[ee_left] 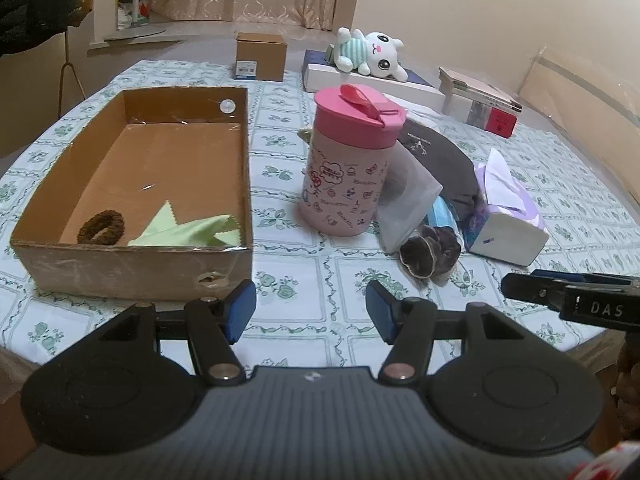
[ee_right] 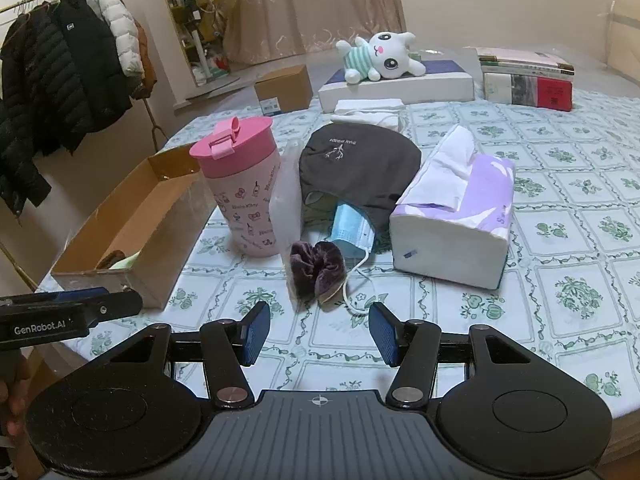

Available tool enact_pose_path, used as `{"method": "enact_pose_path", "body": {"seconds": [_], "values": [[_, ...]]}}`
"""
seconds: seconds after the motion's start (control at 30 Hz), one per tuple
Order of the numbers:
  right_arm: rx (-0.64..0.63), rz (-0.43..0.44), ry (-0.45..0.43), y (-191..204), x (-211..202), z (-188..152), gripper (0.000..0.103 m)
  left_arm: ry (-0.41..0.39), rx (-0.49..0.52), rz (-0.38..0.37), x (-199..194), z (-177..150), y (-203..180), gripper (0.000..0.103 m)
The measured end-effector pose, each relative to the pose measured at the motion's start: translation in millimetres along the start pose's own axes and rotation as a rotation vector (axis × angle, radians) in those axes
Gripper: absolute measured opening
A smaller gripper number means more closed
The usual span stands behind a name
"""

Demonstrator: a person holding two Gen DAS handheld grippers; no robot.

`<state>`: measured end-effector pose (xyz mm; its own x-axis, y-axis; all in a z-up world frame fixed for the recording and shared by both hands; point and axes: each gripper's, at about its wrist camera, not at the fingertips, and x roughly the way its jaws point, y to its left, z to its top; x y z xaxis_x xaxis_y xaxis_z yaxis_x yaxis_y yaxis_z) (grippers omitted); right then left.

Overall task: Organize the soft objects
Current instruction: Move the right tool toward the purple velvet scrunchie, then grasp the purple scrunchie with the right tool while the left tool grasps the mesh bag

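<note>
Fingers apart and empty, the right gripper hovers just short of a purple velvet scrunchie lying directly ahead, likely light, squashy and best pinched across its bunched middle.

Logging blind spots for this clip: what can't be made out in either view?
- Cardboard box contents: right wrist view, near wall hides all but slivers of the brown hair tie and green cloth.
- Blue face mask: the dark cap covers its far end.
- Tumbler print: too small to read.
- Right hand-held gripper: left wrist view, frame edge cuts it off.
</note>
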<state>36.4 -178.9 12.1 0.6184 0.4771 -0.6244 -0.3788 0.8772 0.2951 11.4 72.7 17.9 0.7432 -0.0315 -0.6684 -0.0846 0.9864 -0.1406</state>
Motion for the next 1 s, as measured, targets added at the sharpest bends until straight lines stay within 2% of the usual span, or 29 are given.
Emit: {"method": "enact_pose_path", "body": {"seconds": [0.43, 0.97, 1.0], "values": [[-0.076, 0.022, 0.01, 4.7, 42.4, 10.7, 0.055, 0.027, 0.004, -0.014, 31.8, 8.1, -3.8, 0.057], [-0.142, -0.024, 0.072, 4.2, 107.3, 18.1, 0.055, 0.043, -0.008, -0.041, 70.5, 22.9, 1.6, 0.057], [-0.145, -0.024, 0.071, 5.0, 107.5, 17.5, 0.051, 0.044, -0.006, -0.041, 71.5, 22.9, 1.4, 0.057]]}}
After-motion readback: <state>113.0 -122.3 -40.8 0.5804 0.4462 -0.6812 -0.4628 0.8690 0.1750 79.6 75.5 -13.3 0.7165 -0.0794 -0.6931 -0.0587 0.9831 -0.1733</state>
